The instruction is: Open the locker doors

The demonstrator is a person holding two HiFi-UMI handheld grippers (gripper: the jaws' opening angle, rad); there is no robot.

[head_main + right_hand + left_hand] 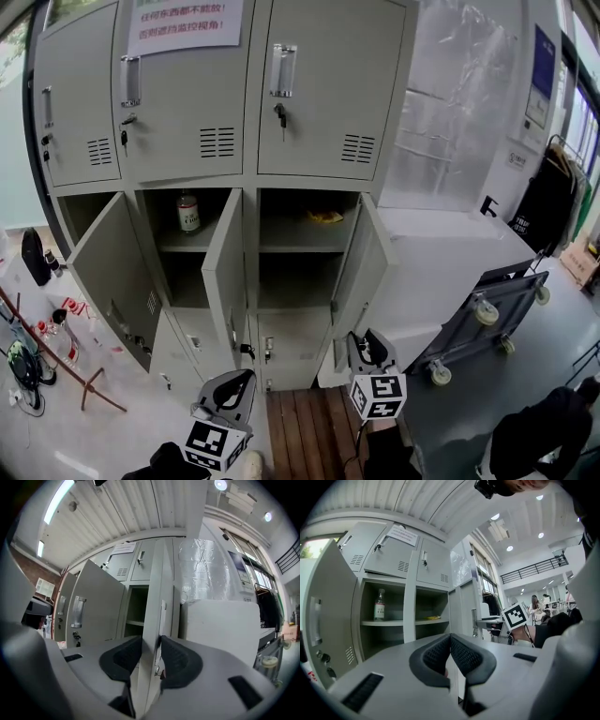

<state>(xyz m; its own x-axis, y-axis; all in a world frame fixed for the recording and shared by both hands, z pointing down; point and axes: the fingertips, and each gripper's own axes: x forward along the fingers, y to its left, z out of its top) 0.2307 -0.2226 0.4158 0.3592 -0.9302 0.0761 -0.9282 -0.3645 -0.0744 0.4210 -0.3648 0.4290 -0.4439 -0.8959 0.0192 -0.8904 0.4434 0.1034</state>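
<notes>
The grey locker bank (234,178) has its top row closed and its three middle doors swung open. My right gripper (363,342) is shut on the free edge of the right middle door (361,267). In the right gripper view that door's edge (157,597) fills the gap between the pads of the right gripper (151,651). My left gripper (247,375) hangs just below the middle door (225,277). In the left gripper view the left gripper (450,639) has its pad tips touching and holds nothing. A bottle (188,212) stands in the middle compartment.
The left middle door (108,272) juts out to the left. A yellow item (325,217) lies on the right shelf. A wheeled cart (487,314) lies tipped at the right beside a white cabinet (441,253). Wooden boards (305,427) lie underfoot, clutter (37,347) at left, a person (544,436) at bottom right.
</notes>
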